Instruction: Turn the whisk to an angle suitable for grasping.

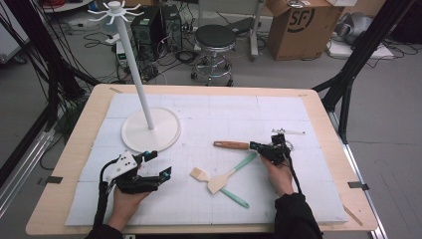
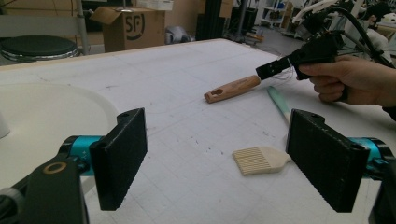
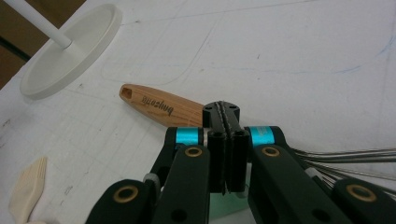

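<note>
My left gripper (image 1: 159, 165) (image 2: 224, 156) rests open at the front left of the white mat (image 1: 209, 114), its jaws wide apart with nothing between them. Just beyond it lies a cream brush head (image 1: 200, 174) (image 2: 254, 160) (image 3: 28, 189), crossed with a teal-handled spatula (image 1: 234, 172) (image 2: 280, 102). My right gripper (image 1: 255, 146) (image 3: 222, 111) is shut, pads pressed together, its tip over the near end of a wooden whisk handle (image 1: 231, 145) (image 2: 233, 88) (image 3: 159, 106). The whisk's metal wires (image 3: 345, 156) run out to the right beneath the gripper.
A white hook stand rises from a round base (image 1: 149, 130) (image 2: 46, 112) (image 3: 70, 51) at the mat's left rear. A small white piece (image 1: 289, 132) lies behind the right gripper. Beyond the table stand a stool (image 1: 215, 40) and a cardboard box (image 1: 303, 25).
</note>
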### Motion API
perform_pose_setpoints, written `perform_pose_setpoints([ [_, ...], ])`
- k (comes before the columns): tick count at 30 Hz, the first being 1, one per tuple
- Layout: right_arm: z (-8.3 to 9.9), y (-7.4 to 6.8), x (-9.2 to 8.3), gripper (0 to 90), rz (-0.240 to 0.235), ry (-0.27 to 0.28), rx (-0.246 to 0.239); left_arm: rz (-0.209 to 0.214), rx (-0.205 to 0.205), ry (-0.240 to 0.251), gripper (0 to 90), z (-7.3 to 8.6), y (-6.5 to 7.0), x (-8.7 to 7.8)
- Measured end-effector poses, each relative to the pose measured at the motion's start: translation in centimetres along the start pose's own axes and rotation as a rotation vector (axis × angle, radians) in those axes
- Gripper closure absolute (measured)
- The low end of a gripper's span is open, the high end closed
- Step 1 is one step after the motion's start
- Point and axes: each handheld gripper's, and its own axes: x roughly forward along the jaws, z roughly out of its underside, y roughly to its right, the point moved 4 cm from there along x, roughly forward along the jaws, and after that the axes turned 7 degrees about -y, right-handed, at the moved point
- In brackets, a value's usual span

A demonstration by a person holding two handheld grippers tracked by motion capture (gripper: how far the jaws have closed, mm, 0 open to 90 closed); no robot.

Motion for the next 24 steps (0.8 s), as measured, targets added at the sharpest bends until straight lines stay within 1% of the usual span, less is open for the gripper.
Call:
perform_pose_setpoints([
  [1, -0.2, -0.2, 0.2, 90.0, -0.002, -0.011, -0.001, 0.002, -0.001, 0.000, 21.3, 0.0, 0.0, 0.0],
  [2, -0.2, -0.2, 0.2, 90.0, -0.002, -0.011, -0.001, -0.002, 0.000, -0.002, 21.3, 0.0, 0.0, 0.0],
  [3, -0.4, -0.7, 0.6, 90.0, -0.010, -0.027, -0.001, -0.002, 0.000, -0.003, 21.2, 0.0, 0.0, 0.0],
  [5, -0.5, -1.3, 1.2, 90.0, -0.020, -0.044, -0.013, -0.002, 0.003, 0.000, 21.3, 0.0, 0.0, 0.0],
  [6, -0.5, -1.3, 1.2, 90.0, -0.020, -0.044, -0.013, -0.003, 0.001, 0.003, 21.3, 0.0, 0.0, -0.1],
  [7, -0.7, -1.7, 1.7, 90.0, -0.026, -0.050, -0.025, -0.004, 0.001, 0.005, 21.2, -0.1, 0.0, -0.2],
  [8, -0.7, -1.7, 1.7, 90.0, -0.026, -0.050, -0.025, -0.004, 0.001, 0.006, 21.2, -0.1, 0.0, -0.2],
  [9, -0.9, -2.0, 2.0, 90.0, -0.031, -0.058, -0.024, -0.003, 0.000, 0.006, 21.3, -0.1, 0.0, -0.2],
  [10, -1.0, -2.1, 2.2, 90.0, -0.029, -0.060, -0.030, -0.002, -0.002, 0.008, 21.3, -0.1, 0.0, -0.2],
  [11, -1.0, -2.3, 2.3, 90.0, -0.032, -0.066, -0.025, -0.001, -0.002, 0.008, 21.3, 0.0, 0.0, -0.2],
  [13, -1.1, -2.4, 2.4, 90.0, -0.034, -0.068, -0.029, 0.000, -0.001, 0.006, 21.3, 0.0, 0.0, -0.2],
  [16, -1.1, -2.4, 2.8, 90.0, -0.047, -0.071, -0.012, 0.002, -0.001, 0.003, 21.3, 0.0, 0.0, -0.2],
  [19, -1.1, -2.4, 2.9, 90.0, -0.053, -0.074, -0.016, 0.004, 0.003, 0.005, 21.3, 0.0, 0.1, -0.1],
  [22, -1.2, -2.7, 3.1, 90.0, -0.056, -0.079, -0.013, 0.001, -0.004, 0.008, 21.3, 0.0, 0.1, -0.1],
  [24, -1.2, -2.9, 3.3, 90.0, -0.059, -0.084, -0.018, 0.003, -0.002, 0.005, 21.4, 0.0, 0.0, -0.2],
])
